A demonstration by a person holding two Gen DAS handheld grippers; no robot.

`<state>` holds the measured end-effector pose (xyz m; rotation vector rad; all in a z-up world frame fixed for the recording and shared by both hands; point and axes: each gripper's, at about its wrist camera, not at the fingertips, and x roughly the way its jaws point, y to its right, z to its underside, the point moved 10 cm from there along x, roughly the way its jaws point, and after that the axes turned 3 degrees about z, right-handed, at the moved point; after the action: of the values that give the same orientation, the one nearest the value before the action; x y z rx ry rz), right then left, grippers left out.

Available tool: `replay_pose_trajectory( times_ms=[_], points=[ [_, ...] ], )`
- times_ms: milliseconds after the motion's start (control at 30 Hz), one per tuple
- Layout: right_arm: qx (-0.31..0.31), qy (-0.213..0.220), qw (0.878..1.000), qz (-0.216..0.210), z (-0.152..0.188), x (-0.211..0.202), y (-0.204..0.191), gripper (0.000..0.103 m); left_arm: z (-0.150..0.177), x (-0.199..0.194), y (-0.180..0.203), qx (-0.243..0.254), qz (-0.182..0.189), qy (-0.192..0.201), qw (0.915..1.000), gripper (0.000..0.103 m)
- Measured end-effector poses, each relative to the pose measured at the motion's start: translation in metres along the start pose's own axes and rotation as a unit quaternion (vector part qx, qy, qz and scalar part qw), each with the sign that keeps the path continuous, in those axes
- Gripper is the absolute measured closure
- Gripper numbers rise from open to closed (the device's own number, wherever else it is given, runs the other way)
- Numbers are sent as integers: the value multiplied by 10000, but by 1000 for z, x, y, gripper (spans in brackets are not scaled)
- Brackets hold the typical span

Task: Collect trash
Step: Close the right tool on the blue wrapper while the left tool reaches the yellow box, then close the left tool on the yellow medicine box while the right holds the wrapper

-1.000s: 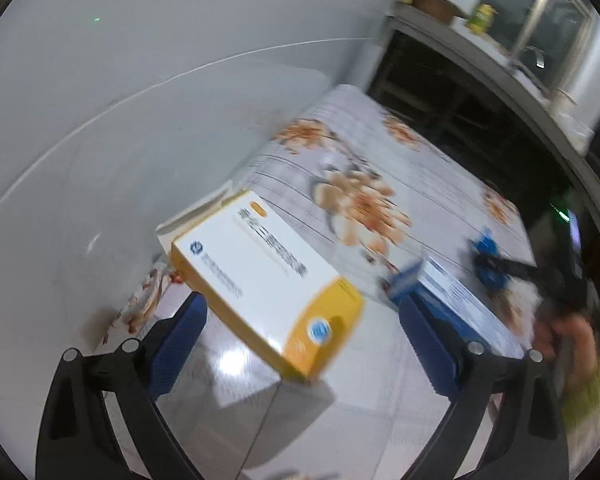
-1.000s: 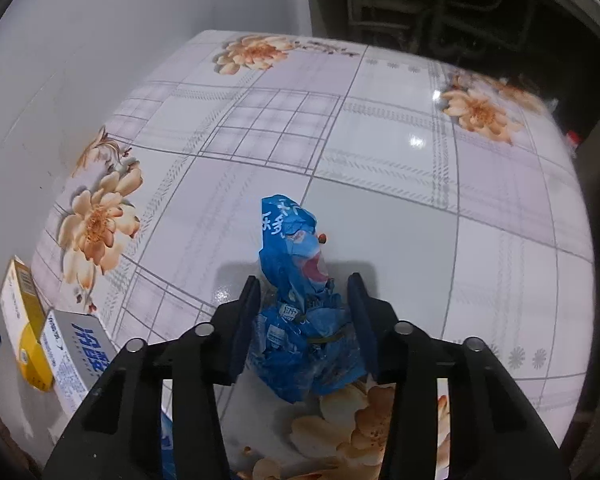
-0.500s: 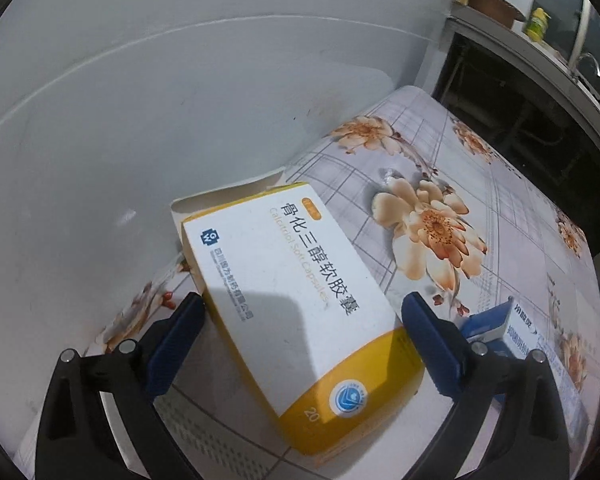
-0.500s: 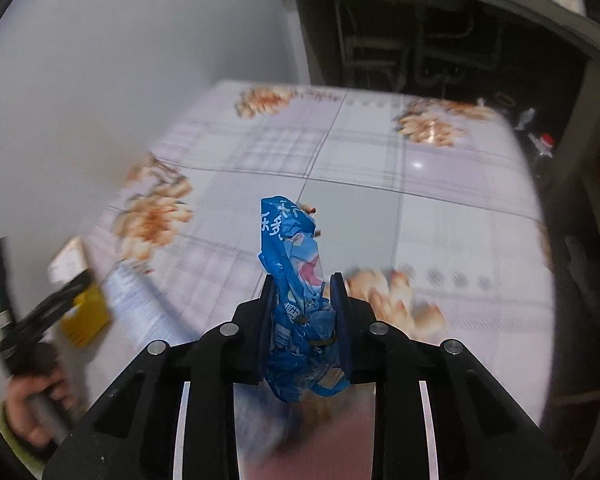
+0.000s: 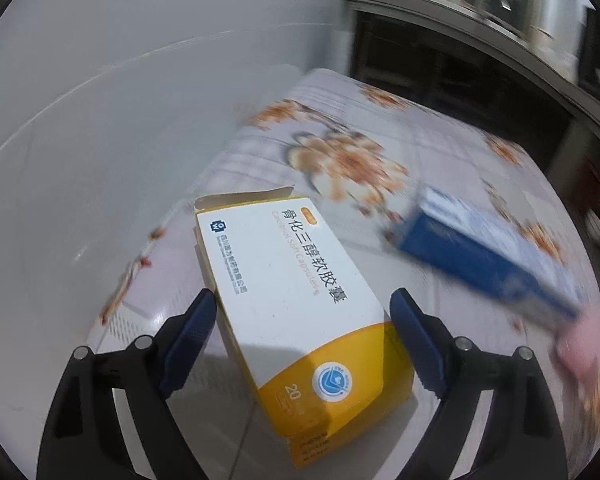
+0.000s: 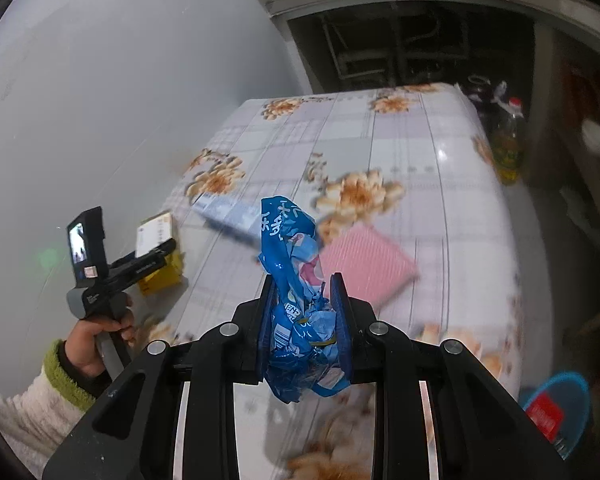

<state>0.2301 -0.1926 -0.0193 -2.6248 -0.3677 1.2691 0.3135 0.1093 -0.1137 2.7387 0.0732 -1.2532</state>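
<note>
**A:** Right wrist view first: our right gripper (image 6: 305,312) has its jaws pinching the crumpled blue wrapper (image 6: 296,300), pads pressed into it from both sides. A second ago that wrapper lay on the flowered tablecloth (image 6: 420,152) with the jaws open around it; they closed on it, and now it hangs clear above the cloth. So one piece of trash is lifted.

**B:** Agreed. And where do we take it? Past the near right corner of the tablecloth, down on the floor, there is a blue bin (image 6: 556,408) with something red inside. We judge that to be the drop point, though the wrapper is not over it yet.

**A:** On the left wrist view, our left gripper (image 5: 304,340) has come closer to the yellow-and-white medicine box (image 5: 300,300), which lies on the tablecloth near the wall-side edge. A second ago it sat ahead of the fingertips; now its yellow end lies between the spread jaws.

**B:** The jaws have just been narrowing a little, but there is a visible gap at the right pad, and we cannot tell whether the left one touches. Nothing gripped yet.

**A:** Left on the tablecloth: the blue-and-white box (image 5: 484,248) beside the medicine box, further from the wall, and a pink flat packet (image 6: 366,260) nearer the cloth's middle.

**B:** So one item in hand, one about to be taken, two untouched. The box's end flap stands open, so a squeeze may crush it.
</note>
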Motion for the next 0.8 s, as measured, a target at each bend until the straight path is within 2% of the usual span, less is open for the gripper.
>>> replay_pose_trajectory(
  times_ms=[100,200,300,433,567,633,800],
  points=[
    [100,-70,9999,14,26,-7,-1,78,25,-16,13,258,544,-188,9980,17],
    [273,-313,9991,-57,60,-3,-2,78,55,-38,33,831,1018,-359,9907,17],
    [488,-682,9965,-54,101,8,-3,78,85,-60,57,1462,1498,-571,9762,17],
    [767,-877,9931,163,131,13,4,78,119,-85,90,2191,1929,-678,9540,16],
    [1096,-831,9901,279,140,12,10,78,133,-105,113,2679,2049,-524,9399,11],
    [1179,-754,9896,345,139,11,11,77,128,-108,117,2676,2025,-422,9411,10],
    [1262,-659,9888,448,137,14,13,74,109,-105,107,2054,2007,-541,9563,7]
  ],
)
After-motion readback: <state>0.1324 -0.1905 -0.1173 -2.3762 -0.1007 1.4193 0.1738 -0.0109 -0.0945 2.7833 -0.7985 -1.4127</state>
